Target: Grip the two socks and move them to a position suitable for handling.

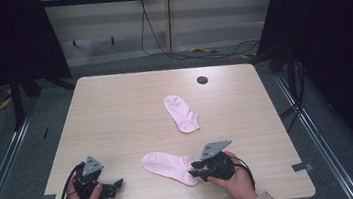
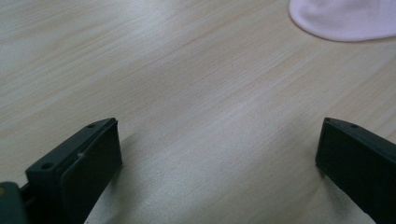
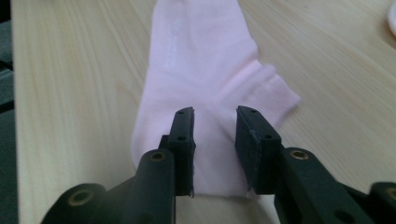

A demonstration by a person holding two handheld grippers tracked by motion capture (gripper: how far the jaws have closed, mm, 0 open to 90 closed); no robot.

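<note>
Nearest the person, the right tool (image 1: pixel 196 170) sits low over the heel end of the near pink sock (image 1: pixel 168 166), which lies flat on the surface (image 1: pixel 116 116) close to the front edge. In the right gripper view its jaws stand partly spread with sock fabric (image 3: pixel 205 93) showing in the gap between them, and the pads do not look pressed onto the cloth. The left tool (image 1: pixel 115 186) rests off to the left, jaws spread wide over bare wood, with nothing between them. The sock is light, thin and limp, so it will likely drape and fold once lifted; the ribbed cuff (image 3: pixel 275 95) or the heel edge looks like the best place to pinch. Farther back, a second pink sock (image 1: pixel 182 113) lies flat near the middle of the surface, well apart from the first.
</note>
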